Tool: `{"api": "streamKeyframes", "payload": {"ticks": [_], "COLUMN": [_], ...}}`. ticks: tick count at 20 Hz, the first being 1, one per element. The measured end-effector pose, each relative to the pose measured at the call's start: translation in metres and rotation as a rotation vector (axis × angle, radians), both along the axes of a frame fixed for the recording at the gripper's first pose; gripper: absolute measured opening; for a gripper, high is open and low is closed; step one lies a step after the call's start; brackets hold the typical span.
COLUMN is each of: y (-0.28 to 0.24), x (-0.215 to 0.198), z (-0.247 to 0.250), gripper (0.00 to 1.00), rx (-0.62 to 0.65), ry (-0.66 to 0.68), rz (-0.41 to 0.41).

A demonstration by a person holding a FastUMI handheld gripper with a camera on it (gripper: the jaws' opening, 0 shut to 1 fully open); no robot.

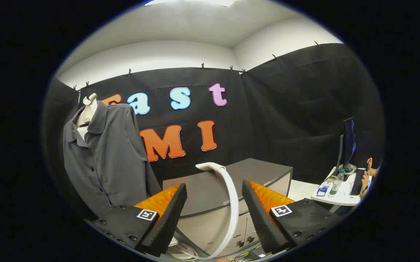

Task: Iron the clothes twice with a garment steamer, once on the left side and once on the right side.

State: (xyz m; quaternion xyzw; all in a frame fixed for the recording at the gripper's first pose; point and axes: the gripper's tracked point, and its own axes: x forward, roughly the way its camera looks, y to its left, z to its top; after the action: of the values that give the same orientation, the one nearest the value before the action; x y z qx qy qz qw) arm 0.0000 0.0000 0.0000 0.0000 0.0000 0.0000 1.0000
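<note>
Steamer head (211, 166) beyond spread gripper (213, 191), shirt (106, 160) hanging leftward.

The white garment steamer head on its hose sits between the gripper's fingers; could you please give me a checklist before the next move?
1. Gripper open: ok.
2. White garment steamer head ahead between the fingers, not yet gripped: ok.
3. White hose runs free: ok.
4. Dark grey collared shirt hangs upright on its stand: ok.
5. Steam on: cannot tell.
</note>
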Motion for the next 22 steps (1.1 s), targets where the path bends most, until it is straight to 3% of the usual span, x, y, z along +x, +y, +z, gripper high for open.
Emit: {"api": "streamKeyframes", "payload": {"ticks": [22], "y": [-0.006], "x": [-0.0032], "z": [0.0088], "gripper": [0.98], "rx": [-0.021], "ry": [-0.009], "rz": [-0.035]}}
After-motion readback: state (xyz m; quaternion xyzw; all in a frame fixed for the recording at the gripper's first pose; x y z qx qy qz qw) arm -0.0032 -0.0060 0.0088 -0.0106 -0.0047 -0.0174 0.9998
